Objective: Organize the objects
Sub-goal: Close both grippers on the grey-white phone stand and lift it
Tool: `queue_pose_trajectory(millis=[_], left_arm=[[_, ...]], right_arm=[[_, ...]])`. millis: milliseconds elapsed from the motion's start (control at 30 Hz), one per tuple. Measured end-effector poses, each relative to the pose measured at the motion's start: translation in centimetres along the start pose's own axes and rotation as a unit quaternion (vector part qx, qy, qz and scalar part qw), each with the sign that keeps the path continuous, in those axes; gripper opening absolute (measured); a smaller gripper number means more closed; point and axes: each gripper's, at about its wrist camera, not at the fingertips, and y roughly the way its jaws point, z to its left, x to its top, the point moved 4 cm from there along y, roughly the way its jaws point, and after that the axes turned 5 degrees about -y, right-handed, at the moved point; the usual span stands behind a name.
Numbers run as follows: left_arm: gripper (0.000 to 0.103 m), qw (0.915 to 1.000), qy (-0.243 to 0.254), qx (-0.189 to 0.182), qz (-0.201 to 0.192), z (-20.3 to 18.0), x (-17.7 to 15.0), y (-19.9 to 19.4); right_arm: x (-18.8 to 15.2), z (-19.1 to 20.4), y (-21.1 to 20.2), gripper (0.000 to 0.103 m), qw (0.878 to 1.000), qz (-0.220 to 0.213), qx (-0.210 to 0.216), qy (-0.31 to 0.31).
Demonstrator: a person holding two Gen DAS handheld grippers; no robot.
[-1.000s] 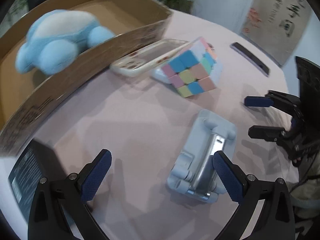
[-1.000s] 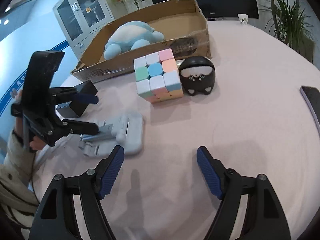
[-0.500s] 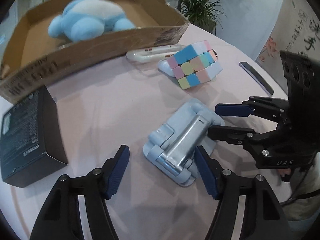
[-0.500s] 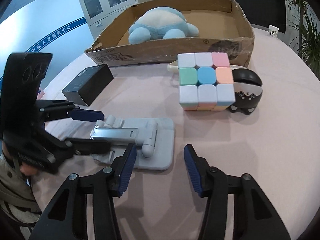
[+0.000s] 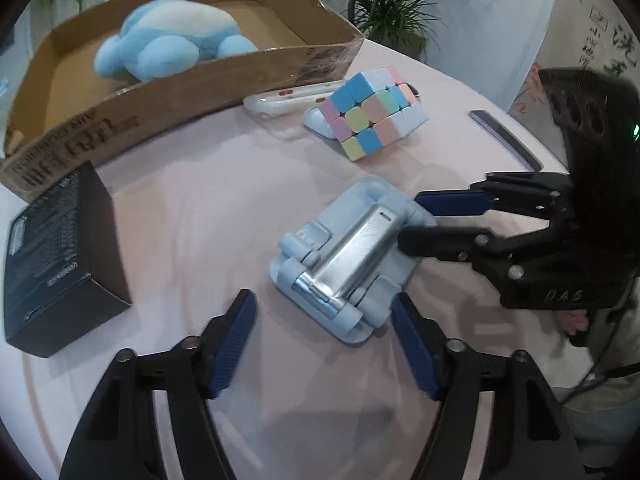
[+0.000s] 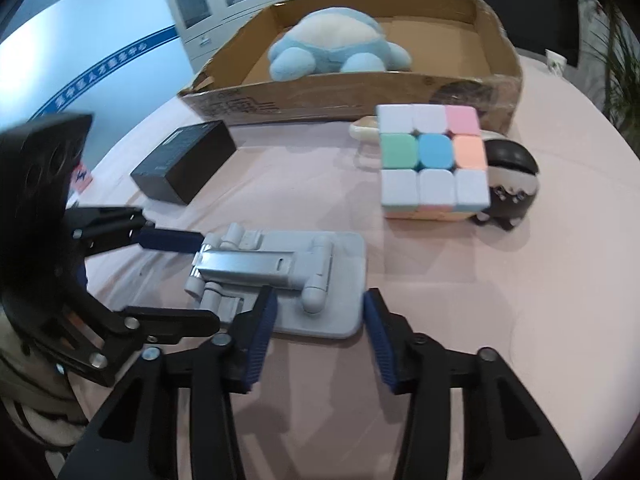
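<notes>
Pink cloth covers the round table (image 5: 192, 208), and in the left wrist view the pale blue folding phone stand (image 5: 348, 256) lies flat on it, just beyond the left gripper (image 5: 324, 344). That claw is spread wide with nothing between its blue pads; the near end of the stand sits in line with the gap, the right pad close beside its corner. From the right the right gripper (image 5: 408, 220) reaches in, its two fingers parted to either side of the stand's far right edge — whether they touch it I cannot tell. Left of the stand stands a black box (image 5: 56, 264). Farther off rests a pastel puzzle cube (image 5: 372, 114), with a white phone case (image 5: 292, 96) behind it against the cardboard box (image 5: 168, 100), which holds a blue plush toy (image 5: 172, 48). A dark phone (image 5: 504, 138) lies at far right.

From the right wrist view, the stand (image 6: 288, 280) lies crosswise just past the right gripper (image 6: 318, 334), whose fingers are apart, bracketing the near edge of the base plate. The left gripper (image 6: 180, 280) comes from the left, also parted, one finger at the stand's hinge end. Beyond are the cube (image 6: 434, 160), a black round figurine (image 6: 508, 178) touching its right side, the black box (image 6: 186, 160), and the plush (image 6: 336, 50) in the carton (image 6: 340, 96).
</notes>
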Motion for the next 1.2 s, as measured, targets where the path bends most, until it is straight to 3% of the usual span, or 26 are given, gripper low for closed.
queue_pose_trajectory(millis=[100, 233, 300, 367, 600, 833, 933, 1200], left_arm=[[0.055, 0.9998, -0.02, -0.008, -0.005, 0.3, -0.1, -0.2], [0.065, 0.9997, -0.017, -0.016, -0.01, 0.1, -0.1, 0.0], [0.065, 0.9999, -0.008, 0.0, -0.014, -0.1, -0.2, 0.1], [0.062, 0.9997, -0.008, 0.011, -0.019, -0.2, -0.2, 0.1], [0.049, 0.9983, -0.051, -0.011, -0.025, 1.3, 0.3, -0.2], [0.046, 0.9982, -0.041, 0.018, -0.039, 1.3, 0.5, -0.6], [0.036, 0.9971, -0.046, 0.03, -0.052, 1.7, 0.8, -1.3], [0.036, 0.9947, -0.037, 0.061, -0.075, 1.6, 0.9, -3.3]], right_arm=[[-0.2, 0.3, -0.2, 0.039, 1.0, -0.001, -0.012, 0.009], [-0.4, 1.1, -0.2, 0.039, 0.999, -0.007, -0.038, 0.021], [-0.4, 1.4, -0.1, 0.04, 0.999, -0.01, -0.032, 0.029], [-0.5, 1.9, 0.0, 0.041, 0.999, -0.016, -0.041, 0.024], [-0.4, 1.8, 0.1, 0.038, 0.998, -0.02, -0.044, 0.036], [-0.3, 1.9, 0.1, 0.031, 0.998, -0.028, -0.049, 0.041], [-0.2, 2.1, 0.0, 0.029, 0.998, -0.03, -0.048, 0.036], [1.0, 2.7, -1.1, 0.029, 0.997, -0.063, -0.038, 0.031]])
